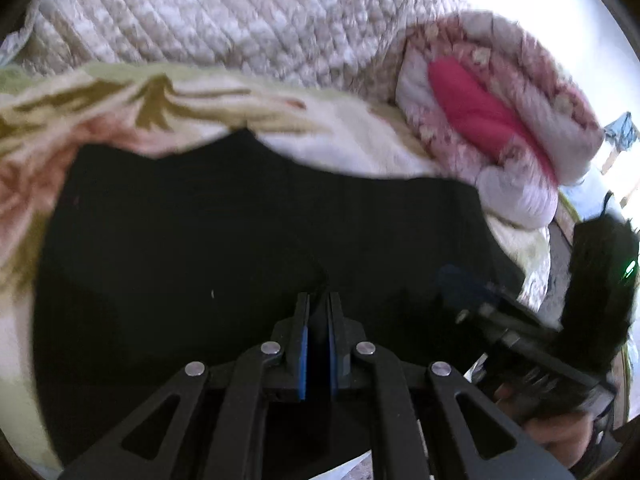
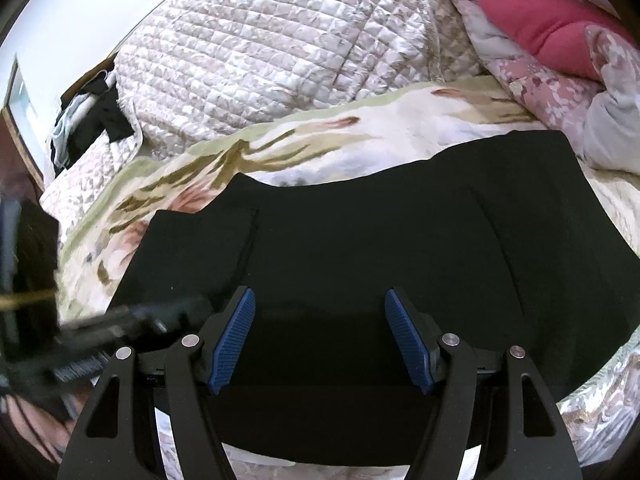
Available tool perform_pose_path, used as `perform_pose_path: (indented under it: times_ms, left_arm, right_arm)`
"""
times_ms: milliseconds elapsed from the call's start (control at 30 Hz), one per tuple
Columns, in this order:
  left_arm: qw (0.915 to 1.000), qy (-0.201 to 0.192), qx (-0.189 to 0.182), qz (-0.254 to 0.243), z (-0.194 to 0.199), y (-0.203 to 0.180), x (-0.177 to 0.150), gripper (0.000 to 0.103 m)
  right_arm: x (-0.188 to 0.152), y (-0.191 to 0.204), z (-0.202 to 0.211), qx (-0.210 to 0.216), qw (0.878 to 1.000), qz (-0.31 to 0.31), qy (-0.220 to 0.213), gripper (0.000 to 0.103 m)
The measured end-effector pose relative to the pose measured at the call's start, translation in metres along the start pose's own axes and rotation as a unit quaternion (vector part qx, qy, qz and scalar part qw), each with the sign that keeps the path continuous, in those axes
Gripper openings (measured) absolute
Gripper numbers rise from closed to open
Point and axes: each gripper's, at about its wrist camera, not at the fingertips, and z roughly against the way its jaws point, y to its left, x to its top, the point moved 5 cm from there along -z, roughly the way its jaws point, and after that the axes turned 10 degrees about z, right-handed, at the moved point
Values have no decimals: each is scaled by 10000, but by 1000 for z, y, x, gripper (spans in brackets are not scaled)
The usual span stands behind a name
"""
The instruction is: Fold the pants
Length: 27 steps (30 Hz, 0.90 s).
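**Black pants lie folded on a flowered bed as two grippers work over them**

The left hand-held gripper (image 1: 319,300) has its blue-padded fingers (image 1: 304,360) drawn nearly together, with dark cloth of the black pants (image 1: 248,232) pinched in the narrow gap between them. The right hand-held gripper (image 2: 320,300) hangs just above the same garment with its ribbed blue pads (image 2: 234,340) spread wide and nothing between them. In the left wrist view, the right hand-held gripper appears blurred at the right edge, near the pants' side. In the right wrist view, the left one shows as a dark blur at the lower left.

The pants lie flat as a broad black panel, with a second layer lapped over at the left in the right wrist view. They rest on a cream blanket (image 2: 360,128) printed with pink flowers and olive leaves. Beyond it lies a pale quilted bedspread (image 2: 280,40). To the right sits a bundled pink floral comforter (image 1: 532,92) wrapped around a bright pink cushion (image 1: 476,108). Dark clothes (image 2: 92,116) are heaped at the bed's far left corner, below a white wall.
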Motion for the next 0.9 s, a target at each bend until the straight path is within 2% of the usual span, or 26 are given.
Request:
perform_pose_path:
  times_ms: [133,200,300,367,433,500,533,633,767,867,900]
  left_arm:
    - [9992,94,-309,217,9,6,4,10]
    - [9989,71,-427,197,20,6,7,16]
    - [9980,-237,-570,147,51,12,14,26]
    - [9979,-514,-349,184,67,26,25,35]
    - [9970,-740,0,230,76,47,35,35]
    - [9951,-815,477,309,78,71,45,35]
    - [9943,-822,582,346,77,79,48,35]
    - [9928,-837,750,420,71,97,54,35]
    - [9929,-844,707,455,63,103,52,35]
    - [9928,-882,710,394,60,102,53,35]
    - [9926,-915,707,375,60,102,56,35]
  right_arm:
    - [1,-1,1,65,10000,-14,-15,68]
    - [2,1,2,213,9998,-47,-39,68]
    - [5,8,3,562,9984,-82,-64,68]
    - [8,16,-1,891,9959,-138,-12,68]
    - [13,26,-11,1175,9929,-149,116,68]
    - [18,37,-25,1498,9881,-137,326,68]
    - [19,41,-33,1554,9868,-124,448,67]
    - [25,46,-55,1618,9849,-126,602,67]
    - [32,54,-71,1852,9798,-224,726,65]
    - [35,55,-76,1846,9797,-144,766,58]
    - [37,55,-79,1870,9790,-166,793,47]
